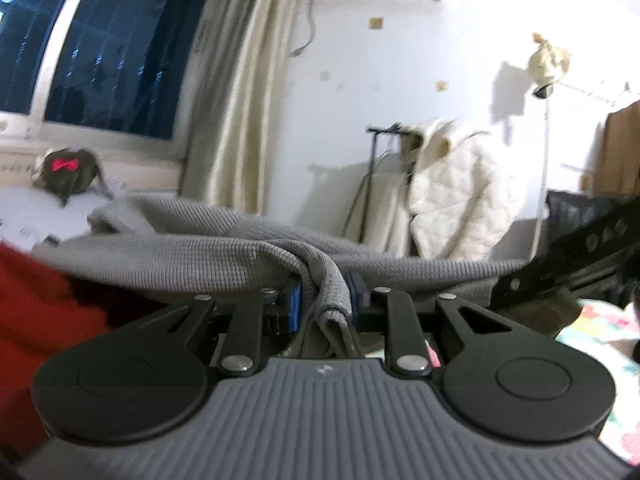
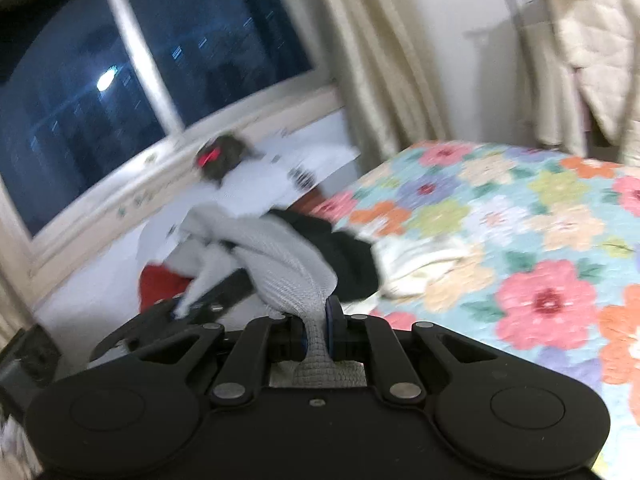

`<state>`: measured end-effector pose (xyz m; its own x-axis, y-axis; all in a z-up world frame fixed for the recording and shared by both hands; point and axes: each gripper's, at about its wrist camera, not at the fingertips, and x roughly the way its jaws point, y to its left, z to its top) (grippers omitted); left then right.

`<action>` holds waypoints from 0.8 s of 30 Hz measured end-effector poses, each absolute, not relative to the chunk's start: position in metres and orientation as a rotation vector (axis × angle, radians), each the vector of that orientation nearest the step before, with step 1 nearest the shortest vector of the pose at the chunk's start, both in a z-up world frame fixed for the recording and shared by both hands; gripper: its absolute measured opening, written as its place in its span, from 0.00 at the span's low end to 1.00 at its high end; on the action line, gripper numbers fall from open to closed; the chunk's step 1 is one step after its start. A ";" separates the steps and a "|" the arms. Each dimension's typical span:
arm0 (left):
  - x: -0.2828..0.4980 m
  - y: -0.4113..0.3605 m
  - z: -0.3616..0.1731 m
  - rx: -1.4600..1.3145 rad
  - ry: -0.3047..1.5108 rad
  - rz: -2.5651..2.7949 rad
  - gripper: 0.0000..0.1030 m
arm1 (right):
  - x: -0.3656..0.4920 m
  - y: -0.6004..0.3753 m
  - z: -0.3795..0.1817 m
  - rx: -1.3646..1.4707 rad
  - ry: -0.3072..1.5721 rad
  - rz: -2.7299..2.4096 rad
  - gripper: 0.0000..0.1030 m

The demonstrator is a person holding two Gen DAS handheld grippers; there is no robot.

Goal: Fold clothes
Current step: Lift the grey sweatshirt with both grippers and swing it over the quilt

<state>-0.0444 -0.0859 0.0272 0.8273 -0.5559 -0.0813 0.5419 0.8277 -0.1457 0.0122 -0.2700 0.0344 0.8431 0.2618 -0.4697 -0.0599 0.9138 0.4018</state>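
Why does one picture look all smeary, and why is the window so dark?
Right wrist view: motion blur smears the window and quilt. Left wrist view: sharper, the grey cloth shows its weave, though edges bend from the fisheye. The window is dark because it is night outside.

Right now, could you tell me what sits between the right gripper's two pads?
A bunched fold of the grey garment is pinched between the right gripper's pads; the right wrist view shows it.

A floral-quilted bed (image 2: pixel 520 216) carries black (image 2: pixel 352 256), cream (image 2: pixel 420 268) and red (image 2: pixel 160 280) clothes.
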 end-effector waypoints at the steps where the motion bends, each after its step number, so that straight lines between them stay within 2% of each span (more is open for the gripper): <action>1: -0.047 -0.090 0.033 -0.122 0.111 -0.604 0.20 | 0.010 -0.278 0.037 0.408 0.530 0.153 0.10; 7: -0.044 -0.127 0.087 -0.105 0.036 -0.816 0.20 | -0.027 -0.336 0.056 0.484 0.423 -0.015 0.10; 11: -0.061 -0.148 0.098 -0.195 0.017 -0.963 0.20 | -0.054 -0.380 0.059 0.487 0.361 -0.172 0.10; 13: -0.058 -0.166 0.086 -0.281 0.098 -1.028 0.20 | -0.065 -0.405 0.050 0.487 0.369 -0.265 0.10; 18: -0.070 -0.229 0.045 -0.265 0.247 -1.172 0.20 | -0.091 -0.459 0.016 0.517 0.408 -0.473 0.10; 24: -0.098 -0.266 0.026 -0.229 0.278 -1.349 0.20 | -0.118 -0.506 -0.006 0.524 0.401 -0.642 0.10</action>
